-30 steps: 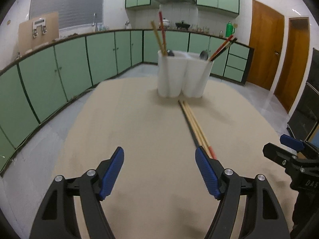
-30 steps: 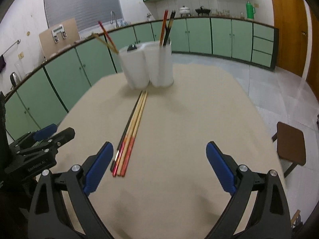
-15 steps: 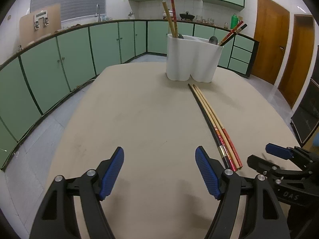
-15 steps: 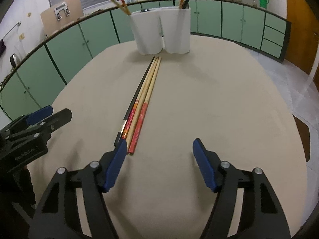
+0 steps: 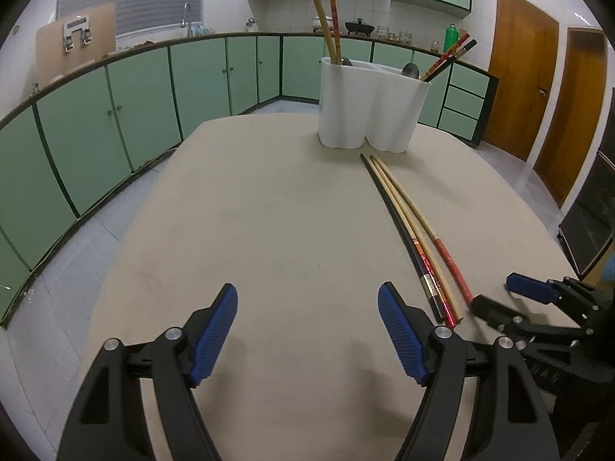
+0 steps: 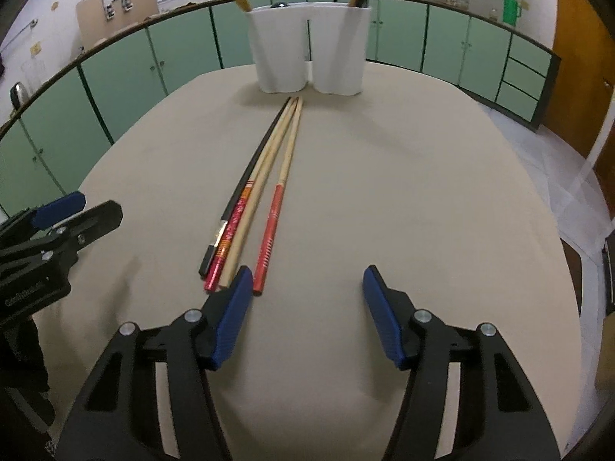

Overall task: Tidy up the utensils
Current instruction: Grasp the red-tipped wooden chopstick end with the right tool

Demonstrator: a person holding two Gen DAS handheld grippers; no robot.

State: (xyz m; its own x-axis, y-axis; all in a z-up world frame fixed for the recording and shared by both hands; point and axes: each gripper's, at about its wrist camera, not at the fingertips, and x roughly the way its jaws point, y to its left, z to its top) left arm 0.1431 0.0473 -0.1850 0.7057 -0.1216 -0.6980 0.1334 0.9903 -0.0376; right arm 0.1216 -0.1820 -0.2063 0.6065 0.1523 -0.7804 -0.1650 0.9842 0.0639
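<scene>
Four loose chopsticks (image 6: 257, 196) lie side by side on the beige table (image 6: 423, 199), their thin tips bunched together just short of the white utensil holder (image 6: 309, 48) and their thick ends fanning slightly toward the grippers. From the right wrist view, the black one is leftmost, then one with a red patterned end, a plain wooden one, and a wooden one with a red handle lying a little apart to the right.

The holder stands near the far edge of the table and is lobed into compartments. In the left wrist view its left compartment holds a wooden and a red chopstick (image 5: 326, 23), leaning upright, with a dark spoon end showing just beside them; the right compartment holds a spoon bowl (image 5: 410, 71) and a pair of red and black chopsticks (image 5: 447, 57) tilted out to the right.

The right gripper (image 6: 303, 299) hovers low over the near end of the row, jaws spread wide and holding nothing, its left blue pad right at the ends of the wooden sticks. The left gripper (image 5: 307, 319) sits to the left of the row, jaws likewise spread and empty, with bare tabletop ahead of it all the way to the holder.

The table is rounded, with open surface to both sides of the sticks. Green cabinets (image 5: 134, 115) curve round behind it, and wooden doors (image 5: 526, 88) stand off to the right.
</scene>
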